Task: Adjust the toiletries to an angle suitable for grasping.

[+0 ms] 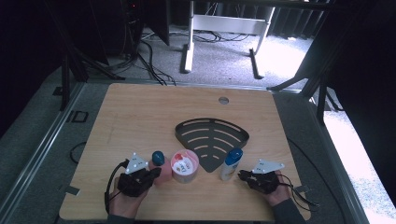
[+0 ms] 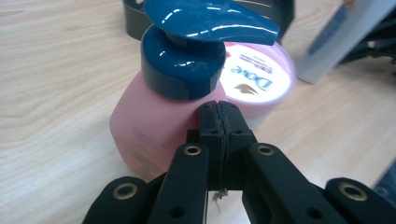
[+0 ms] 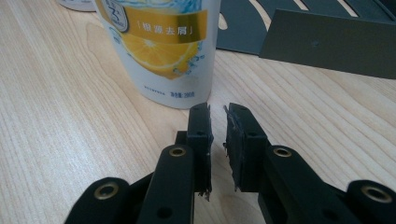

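- While my left gripper (image 2: 219, 116) sits with jaws pressed together, empty, just behind the pink pump bottle with the dark blue head (image 2: 159, 116), a nudge could topple it onto the round pink jar (image 2: 261, 84).
- With my right gripper (image 3: 218, 122) open a narrow slit near the white lemon-printed bottle (image 3: 163, 51), it cannot straddle it; pushing in would tip it toward the black fan-shaped rack (image 3: 327, 42).

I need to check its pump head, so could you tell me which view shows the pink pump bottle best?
The left gripper view: the pink pump bottle stands close and sharp just beyond the shut left gripper. The high view shows it small; the right gripper view faces the lemon-label bottle.
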